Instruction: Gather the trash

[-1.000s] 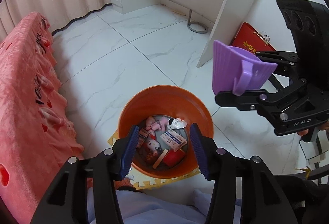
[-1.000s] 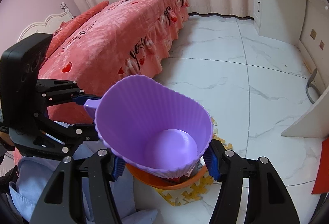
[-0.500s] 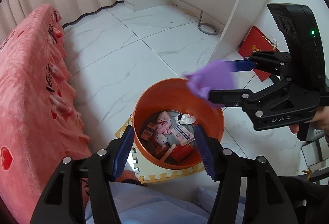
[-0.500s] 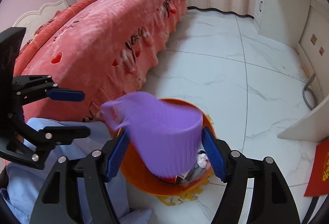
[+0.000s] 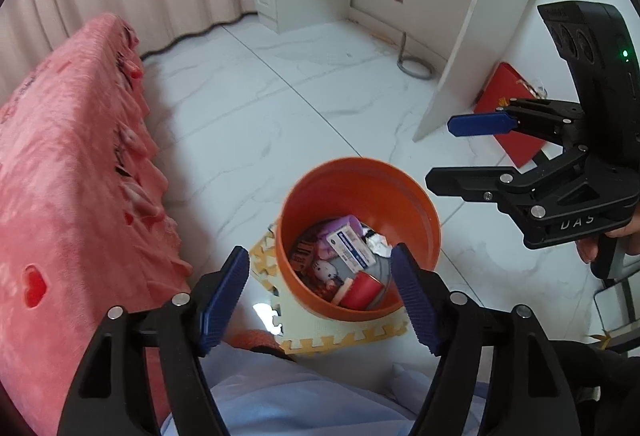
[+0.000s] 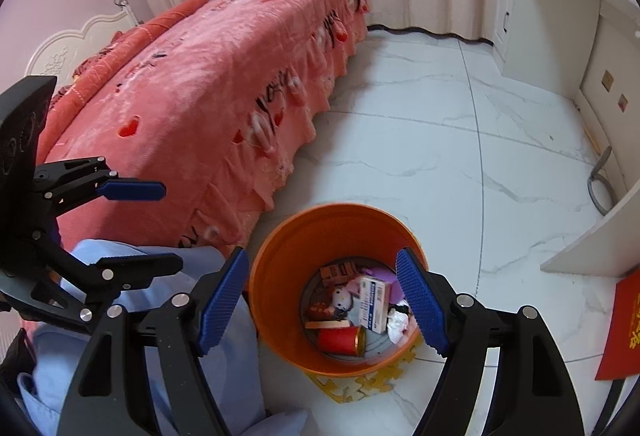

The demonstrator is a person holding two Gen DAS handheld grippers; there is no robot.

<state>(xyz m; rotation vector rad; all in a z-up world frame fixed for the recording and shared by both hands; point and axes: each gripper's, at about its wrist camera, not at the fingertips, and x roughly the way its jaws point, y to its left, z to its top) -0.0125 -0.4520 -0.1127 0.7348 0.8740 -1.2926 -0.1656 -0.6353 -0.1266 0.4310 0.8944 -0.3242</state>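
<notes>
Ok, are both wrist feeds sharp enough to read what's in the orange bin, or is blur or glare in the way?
Left wrist view: round orange plastic bin slightly motion-soft, contents recognisable, bright glare patch on the foam mat. Right wrist view: sharper, white medicine box distinct; strong fisheye bending at edges.

Bin set on foam mat on floor, bed just left. Box, can, plush toy, crumpled paper piled in bin. Desk placed behind, folder beside desk leg.
</notes>
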